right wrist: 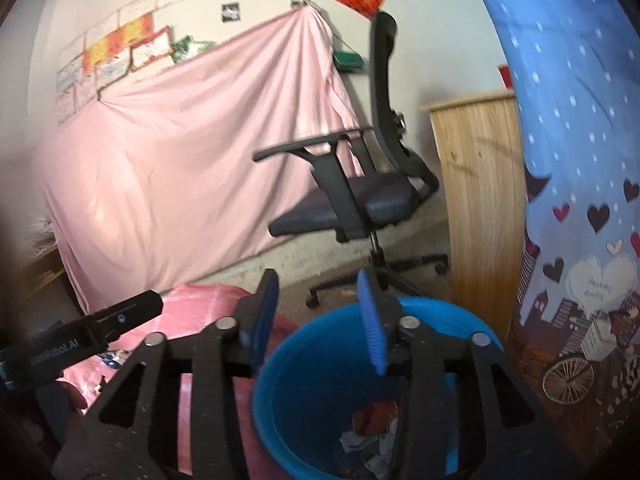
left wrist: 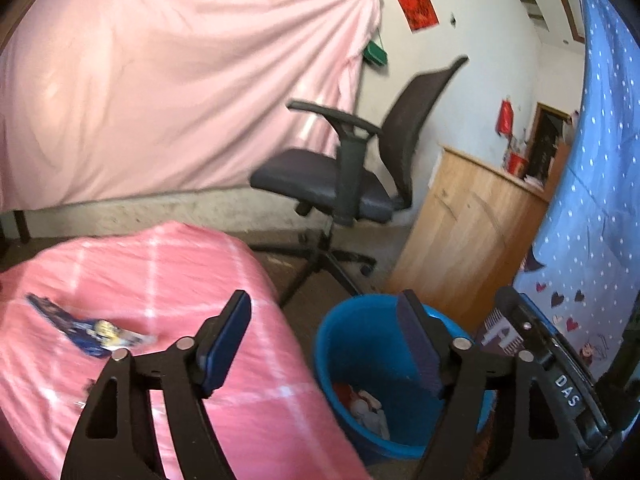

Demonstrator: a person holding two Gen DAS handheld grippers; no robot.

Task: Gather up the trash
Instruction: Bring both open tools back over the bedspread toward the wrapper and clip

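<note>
White letters "DAS" show on the black body of the right claw (left wrist: 560, 364) where it crosses the left wrist view; in the right wrist view the left claw (right wrist: 96, 332) carries reversed-looking print ending in "Robot.AI", its first letters too blurred to read; the red paper (left wrist: 416, 7) on the wall bears dark marks that cannot be read.

The left claw (left wrist: 326, 344) is spread wide with nothing between its blue pads (left wrist: 224, 348); it hangs over the edge of the pink checked cloth (left wrist: 168, 280) and the rim of the blue bin (left wrist: 340, 368); the right claw (right wrist: 318, 320) is likewise released and empty, poised above the bin (right wrist: 280, 380).

Crumpled red and white trash (left wrist: 366, 404) lies at the bottom of the bin; a blue and yellow wrapper (left wrist: 86, 330) lies flat on the pink cloth, left of the left claw and apart from it.

A black office chair (left wrist: 348, 168) stands behind the bin, beside a wooden cabinet (left wrist: 472, 232).
</note>
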